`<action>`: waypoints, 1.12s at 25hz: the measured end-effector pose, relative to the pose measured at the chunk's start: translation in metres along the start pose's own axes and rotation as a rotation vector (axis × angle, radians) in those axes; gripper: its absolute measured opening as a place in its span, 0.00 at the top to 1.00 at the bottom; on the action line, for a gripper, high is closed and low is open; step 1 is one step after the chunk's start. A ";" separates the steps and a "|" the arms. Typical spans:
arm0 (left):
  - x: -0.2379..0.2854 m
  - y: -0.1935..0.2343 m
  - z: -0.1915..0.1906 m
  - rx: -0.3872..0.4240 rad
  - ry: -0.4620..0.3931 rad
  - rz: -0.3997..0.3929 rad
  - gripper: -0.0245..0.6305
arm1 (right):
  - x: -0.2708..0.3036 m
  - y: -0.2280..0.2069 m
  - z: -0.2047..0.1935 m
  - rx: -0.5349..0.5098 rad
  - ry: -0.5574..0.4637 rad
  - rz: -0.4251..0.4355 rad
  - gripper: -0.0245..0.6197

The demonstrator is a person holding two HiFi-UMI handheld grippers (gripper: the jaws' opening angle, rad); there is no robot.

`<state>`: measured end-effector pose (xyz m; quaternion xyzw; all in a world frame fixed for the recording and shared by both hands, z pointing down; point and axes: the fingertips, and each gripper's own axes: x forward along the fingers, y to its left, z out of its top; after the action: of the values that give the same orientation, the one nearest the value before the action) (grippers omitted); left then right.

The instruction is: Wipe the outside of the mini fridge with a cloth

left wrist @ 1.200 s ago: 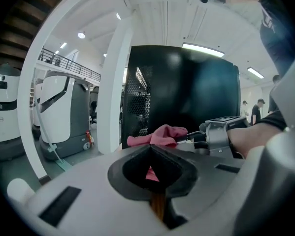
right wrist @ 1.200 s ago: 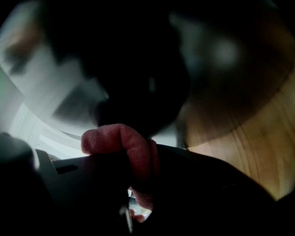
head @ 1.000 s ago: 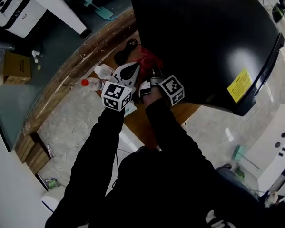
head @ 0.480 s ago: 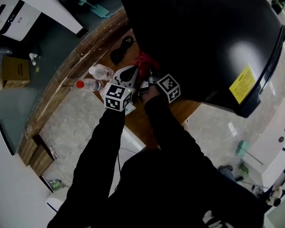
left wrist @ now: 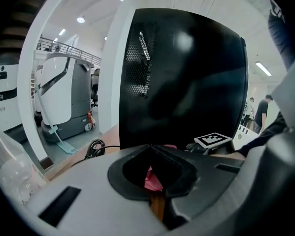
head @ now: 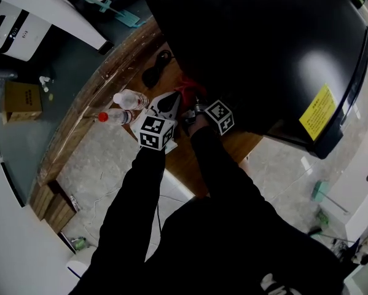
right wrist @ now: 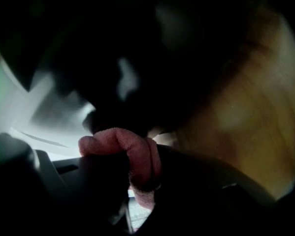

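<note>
cloth (right wrist: 137,156): pink, pinched tight in the right gripper (head: 195,105), low against the fridge (head: 263,48).
left gripper (head: 166,102): jaws together, holding nothing (cloth shows just beyond).
table (head: 187,155): wooden; bottles (head: 127,99) beside the left gripper.

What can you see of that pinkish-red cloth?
The pinkish-red fleecy cloth is soft and bunched; a fold of it is pinched in the shut right claw. It sits low at the foot of the glossy black mini fridge, over the wooden table. Whether it touches the fridge is unclear.
</note>
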<state>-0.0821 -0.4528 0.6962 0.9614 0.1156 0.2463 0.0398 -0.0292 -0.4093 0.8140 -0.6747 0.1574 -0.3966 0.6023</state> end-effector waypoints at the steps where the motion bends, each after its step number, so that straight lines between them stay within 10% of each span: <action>1: -0.001 -0.001 0.000 0.001 -0.001 0.000 0.95 | 0.001 -0.004 0.000 0.003 0.004 -0.004 0.85; 18: -0.117 -0.073 0.100 -0.154 -0.274 -0.045 0.95 | -0.149 0.155 -0.045 -0.668 0.237 0.287 0.85; 28: -0.195 -0.133 0.198 -0.002 -0.440 -0.125 0.95 | -0.264 0.299 -0.017 -0.717 0.087 0.492 0.85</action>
<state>-0.1794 -0.3744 0.4145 0.9829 0.1634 0.0277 0.0803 -0.1303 -0.3063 0.4421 -0.7663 0.4664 -0.1897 0.3991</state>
